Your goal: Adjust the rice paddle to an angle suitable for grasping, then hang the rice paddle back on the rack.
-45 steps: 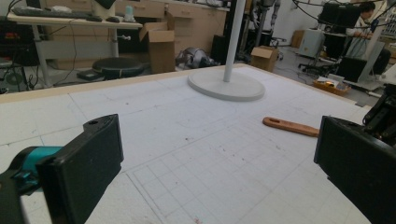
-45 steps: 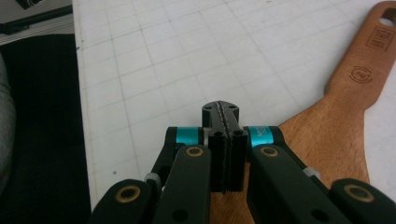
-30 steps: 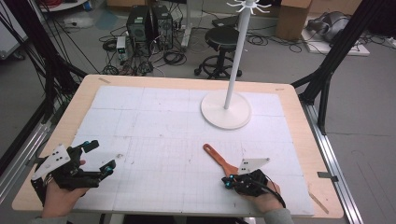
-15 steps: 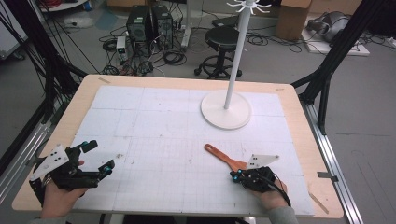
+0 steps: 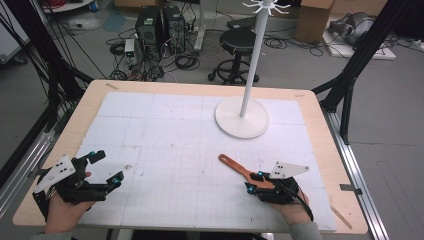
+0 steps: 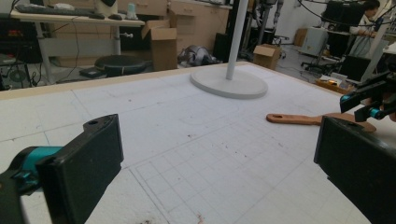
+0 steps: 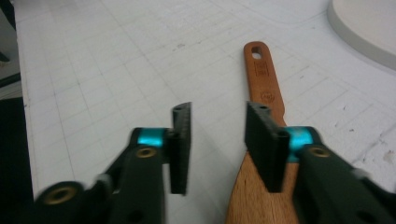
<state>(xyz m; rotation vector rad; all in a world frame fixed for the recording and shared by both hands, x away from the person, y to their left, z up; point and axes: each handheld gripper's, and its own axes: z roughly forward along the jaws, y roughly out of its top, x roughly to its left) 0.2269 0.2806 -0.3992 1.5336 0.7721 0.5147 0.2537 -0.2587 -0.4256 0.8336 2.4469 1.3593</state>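
The wooden spatula (image 5: 240, 170) lay flat on the white gridded sheet of the worktop (image 5: 165, 135), on the person's right side near the front edge, its holed handle end pointing away toward the white stand base (image 5: 242, 118) and well apart from it.

The right gripper (image 5: 255, 182) sat low over the broad blade end of the spatula, the right hand (image 5: 290, 205) coming in from the bottom edge and the tool pointing up and leftward along the handle. Its fingers (image 7: 264, 135) had just been opening and stood parted, released. In the right gripper view one finger hung over the blade while the other stood over bare sheet beside it; only the blade's left edge lay in the gap between them, and nothing was pinched. Whether a finger touched the wood could not be told.

The left gripper (image 5: 102, 167) rested near the front left corner of the worktop, held in the left hand (image 5: 62, 212) and aimed across the sheet toward the spatula. Its fingers (image 6: 88, 158) were spread wide, released, with nothing between them.
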